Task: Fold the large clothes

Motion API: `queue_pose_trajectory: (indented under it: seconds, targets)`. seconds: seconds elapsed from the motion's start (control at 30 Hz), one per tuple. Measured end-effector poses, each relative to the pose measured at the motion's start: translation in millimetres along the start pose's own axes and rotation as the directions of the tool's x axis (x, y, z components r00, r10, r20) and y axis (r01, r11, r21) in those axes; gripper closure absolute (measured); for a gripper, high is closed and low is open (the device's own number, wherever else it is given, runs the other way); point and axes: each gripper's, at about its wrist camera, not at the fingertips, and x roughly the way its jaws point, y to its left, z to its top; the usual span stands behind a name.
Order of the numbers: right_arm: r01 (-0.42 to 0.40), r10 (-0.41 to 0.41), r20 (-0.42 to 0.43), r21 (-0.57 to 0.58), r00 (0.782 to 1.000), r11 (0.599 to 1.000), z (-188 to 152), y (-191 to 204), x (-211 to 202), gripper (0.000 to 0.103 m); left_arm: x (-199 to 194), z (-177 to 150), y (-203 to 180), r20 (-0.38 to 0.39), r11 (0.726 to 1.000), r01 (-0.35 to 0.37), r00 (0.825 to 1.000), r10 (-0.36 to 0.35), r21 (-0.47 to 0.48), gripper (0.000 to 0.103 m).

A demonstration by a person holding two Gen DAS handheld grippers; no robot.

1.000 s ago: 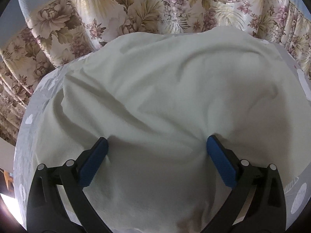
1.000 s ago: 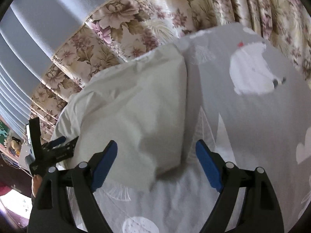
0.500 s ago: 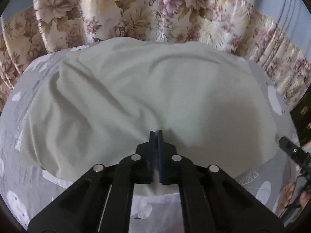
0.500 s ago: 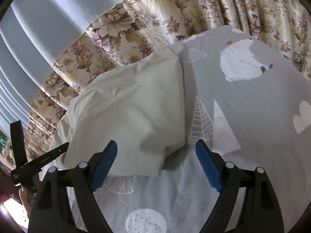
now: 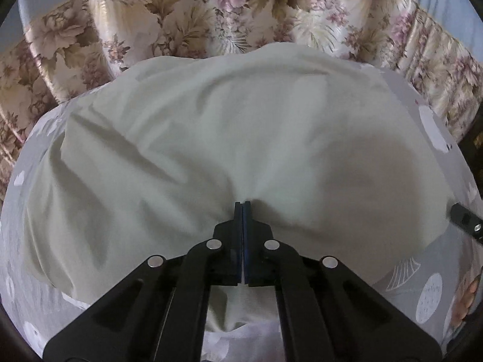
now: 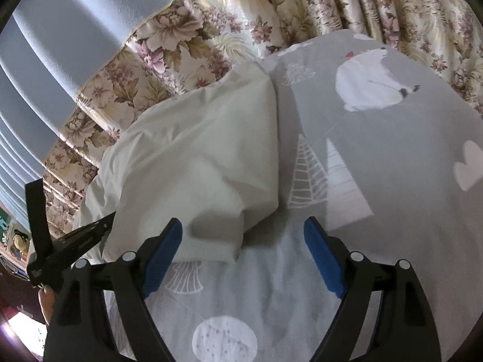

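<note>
A large pale cream garment [image 5: 229, 138] lies spread and wrinkled on a grey printed bedsheet [image 5: 434, 295]. My left gripper [image 5: 242, 206] is shut on the garment's near edge, and folds radiate from the pinch. In the right wrist view the same garment [image 6: 199, 163] lies folded at left, its near corner between the blue pads. My right gripper [image 6: 243, 238] is open, just above that corner and the sheet [image 6: 377, 157]. The left gripper [image 6: 75, 241] shows at the left edge of that view.
Floral curtains [image 5: 229, 15] hang close behind the bed's far edge, also in the right wrist view [image 6: 247, 27]. The sheet carries a white bear print [image 6: 371, 84] to the right of the garment. A tip of the right gripper [image 5: 466, 220] shows at right.
My left gripper went from wide open to shut on the garment's near edge and has lifted it slightly. My right gripper stayed open and moved closer to the garment's corner.
</note>
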Motion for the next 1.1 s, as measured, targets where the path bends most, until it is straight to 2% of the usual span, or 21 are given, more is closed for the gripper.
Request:
queue_pose_trajectory:
  seconds: [0.13, 0.23, 0.37, 0.6, 0.7, 0.8, 0.83, 0.87, 0.9, 0.93, 1.1]
  targets:
    - [-0.040, 0.041, -0.051, 0.031, 0.998, 0.999, -0.8, -2.9, 9.6, 0.020, 0.5, -2.5, -2.2, 0.007, 1.000, -0.012, 1.000, 0.012, 0.019, 0.103]
    - [-0.033, 0.032, -0.070, -0.022, 0.997, 0.999, -0.3, 8.5, 25.3, 0.020, 0.6, -1.3, -2.0, 0.002, 1.000, -0.014, 1.000, 0.014, 0.009, 0.103]
    - [-0.034, 0.027, -0.087, -0.076, 0.996, 0.997, 14.4, 24.8, 50.8, 0.020, 0.6, 0.2, 4.7, -0.018, 1.000, 0.025, 1.000, -0.026, -0.010, 0.103]
    - [-0.033, 0.003, -0.148, -0.200, 0.989, 0.979, 45.3, 59.5, 95.6, 0.021, -0.2, -2.3, 2.7, -0.020, 1.000, 0.022, 1.000, -0.021, 0.004, 0.103]
    - [0.009, -0.062, -0.166, -0.302, 0.984, 0.953, 48.7, 79.2, 113.0, 0.020, 0.1, -1.4, 3.1, -0.022, 1.000, 0.020, 1.000, -0.020, -0.001, 0.103]
    - [0.009, -0.065, -0.179, -0.296, 0.982, 0.955, 50.6, 80.9, 115.7, 0.021, -0.1, -1.3, 2.4, -0.019, 1.000, 0.015, 1.000, -0.015, -0.003, 0.103]
    - [-0.004, -0.053, -0.190, -0.287, 0.980, 0.958, 51.7, 81.3, 114.7, 0.032, 0.1, -1.7, 1.4, -0.016, 1.000, 0.011, 1.000, -0.011, -0.001, 0.103]
    - [-0.026, -0.032, -0.203, -0.275, 0.979, 0.961, 52.8, 81.8, 114.7, 0.054, 0.0, -2.1, 0.3, -0.014, 1.000, 0.006, 1.000, -0.006, 0.001, 0.103]
    - [-0.060, 0.004, -0.218, -0.251, 0.976, 0.966, 55.2, 82.4, 113.5, 0.068, 0.1, -2.1, -0.2, -0.013, 1.000, 0.002, 1.000, -0.002, 0.002, 0.103]
    - [-0.067, 0.011, -0.227, -0.242, 0.974, 0.968, 56.7, 85.1, 113.9, 0.077, 0.0, -2.5, -1.4, -0.012, 1.000, -0.003, 1.000, 0.003, 0.004, 0.103]
    - [-0.039, -0.036, -0.225, -0.321, 0.974, 0.946, 61.8, 112.5, 105.6, 0.084, 0.1, -2.4, -2.5, -0.012, 1.000, -0.013, 1.000, 0.013, 0.015, 0.103]
